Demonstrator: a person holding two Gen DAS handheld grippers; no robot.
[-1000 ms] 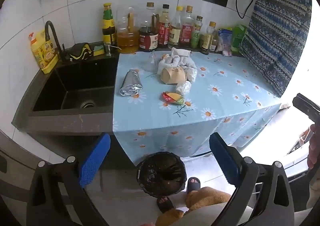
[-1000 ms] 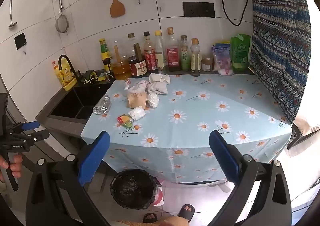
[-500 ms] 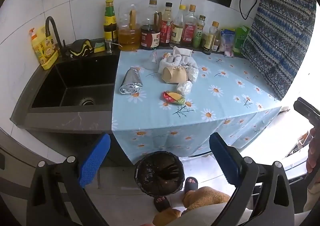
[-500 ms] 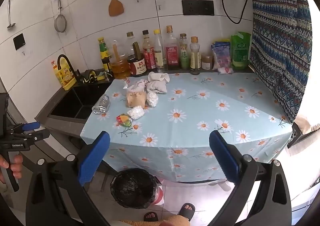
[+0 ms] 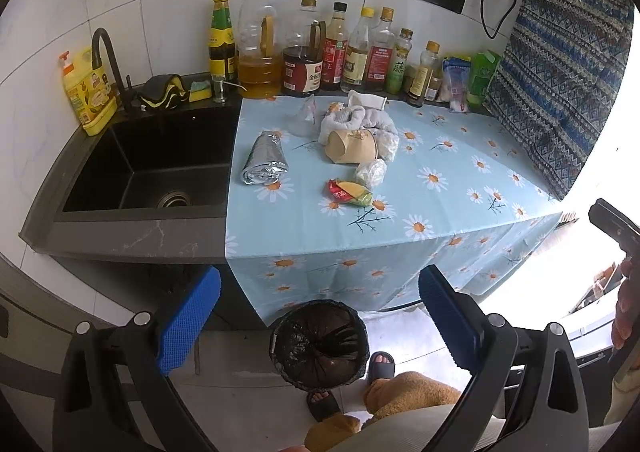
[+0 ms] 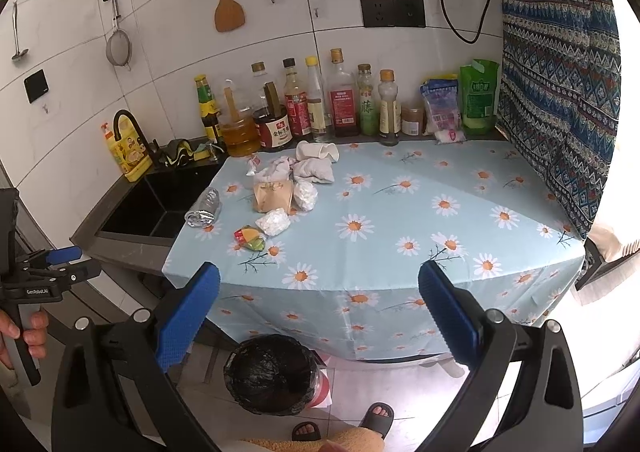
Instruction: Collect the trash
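Left wrist view: the left gripper (image 5: pixel 319 314) is held back from the counter, jaws wide apart, nothing between them. The landmark is the paper cup (image 5: pixel 352 146), lying on its side on the daisy tablecloth (image 5: pixel 440 211). Trash lies around it: crumpled tissues (image 5: pixel 352 117) just behind, a foil bundle (image 5: pixel 265 163) well to its sink side, a clear plastic wad (image 5: pixel 371 173) just in front, and a red-yellow wrapper (image 5: pixel 349 192) nearer the counter edge still. The bin (image 5: pixel 319 344), lined in black, stands on the floor below that edge.

Right wrist view: the right gripper (image 6: pixel 319 314) is likewise spread and empty, well apart from the paper cup (image 6: pixel 273 195). The wrapper (image 6: pixel 250 238) and plastic wad (image 6: pixel 273 221) lie between cup and counter edge; the bin (image 6: pixel 269 374) sits beneath.

Assessment: no item yet collected. Recommend taking the wrapper first, being nearest the edge and clear of neighbours. Descend steeply, straddle it, close fully since it is thin and slippery, then release directly over the bin mouth.
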